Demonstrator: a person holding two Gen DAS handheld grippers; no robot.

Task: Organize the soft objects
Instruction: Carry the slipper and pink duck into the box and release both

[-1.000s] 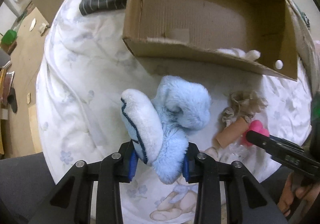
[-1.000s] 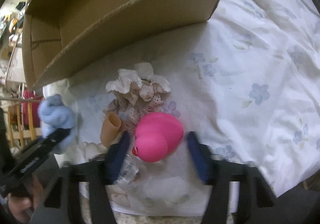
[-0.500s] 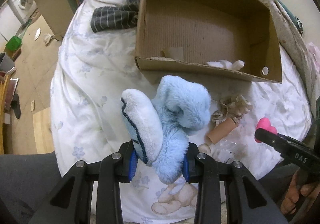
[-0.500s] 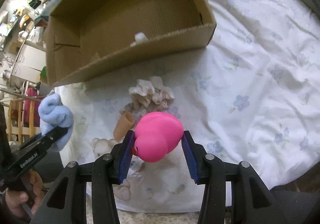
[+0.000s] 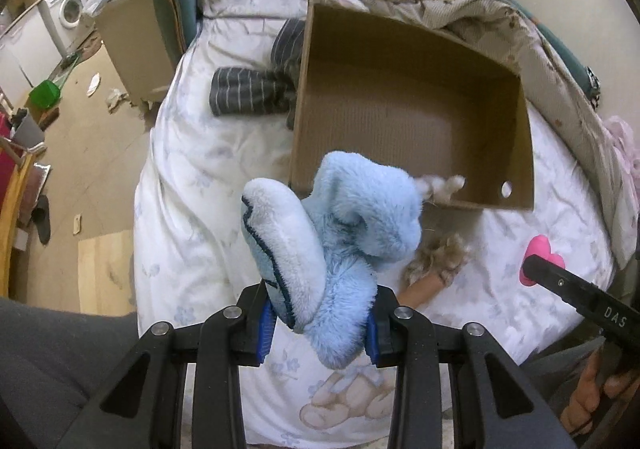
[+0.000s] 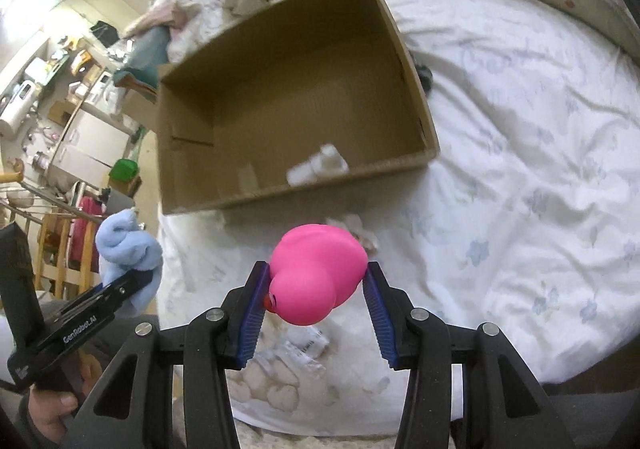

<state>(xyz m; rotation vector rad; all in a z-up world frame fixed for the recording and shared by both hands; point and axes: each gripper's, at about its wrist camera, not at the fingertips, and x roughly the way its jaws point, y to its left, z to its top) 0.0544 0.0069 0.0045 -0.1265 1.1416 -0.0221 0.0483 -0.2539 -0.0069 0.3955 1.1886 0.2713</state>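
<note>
The left hand-held gripper (image 5: 318, 333) is closed most of the way on a blue plush (image 5: 332, 249) — its blue pads (image 5: 265, 331) press into the fur on both sides, and the toy stands up out of the jaws, its pale sole-like part to the left and the fluffy body to the right. The right hand-held gripper (image 6: 316, 307) is about half closed on a pink duck (image 6: 318, 275), gripped at its sides between ribbed blue pads (image 6: 252, 313), with the head and red beak pointing near-left. Both toys are held above the bed (image 6: 540, 209), on the near side of an open cardboard box (image 5: 412, 117) that lies on the white flowered sheet. Inside the box, by its near wall, sits one small white object (image 6: 320, 165) — blurred, so I cannot tell what it is. On the sheet between the box and the grippers lie a beige frilly piece (image 5: 440, 257) and a tan tube (image 5: 420, 291), touching each other. A striped grey cloth (image 5: 252, 97) lies against the box's far-left side.
</note>
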